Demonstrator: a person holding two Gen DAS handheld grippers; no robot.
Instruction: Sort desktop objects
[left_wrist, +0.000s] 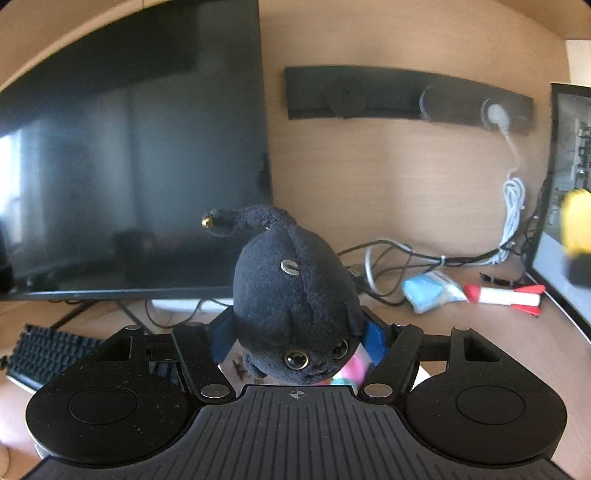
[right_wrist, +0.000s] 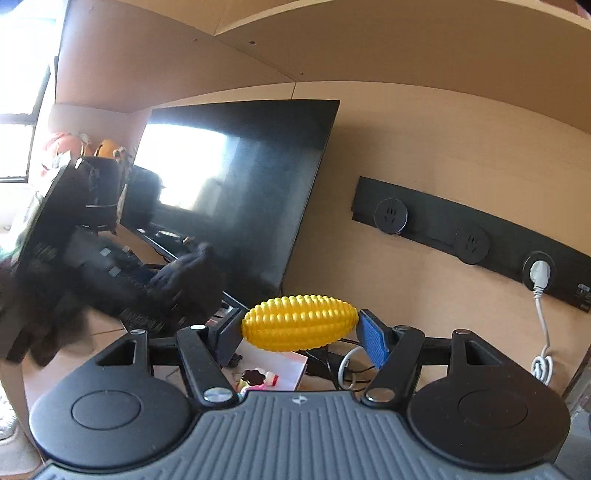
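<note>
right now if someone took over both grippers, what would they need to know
Left gripper: jaws shut on the black plush toy, held above the desk.
Right gripper: jaws shut on the yellow toy corn, also lifted.
On the desk by the cables: blue tissue pack, red-and-white rocket toy.
Done: both toys picked up.
Left: place both; their destination isn't visible. Then probably the rocket and the pack.

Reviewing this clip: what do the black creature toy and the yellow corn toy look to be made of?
Black creature toy: soft plush fabric, matte and fuzzy, with a stitched seam and glossy bead eyes. Yellow corn toy: likely moulded plastic or rubber, smooth with a slight sheen on its kernel bumps.
</note>
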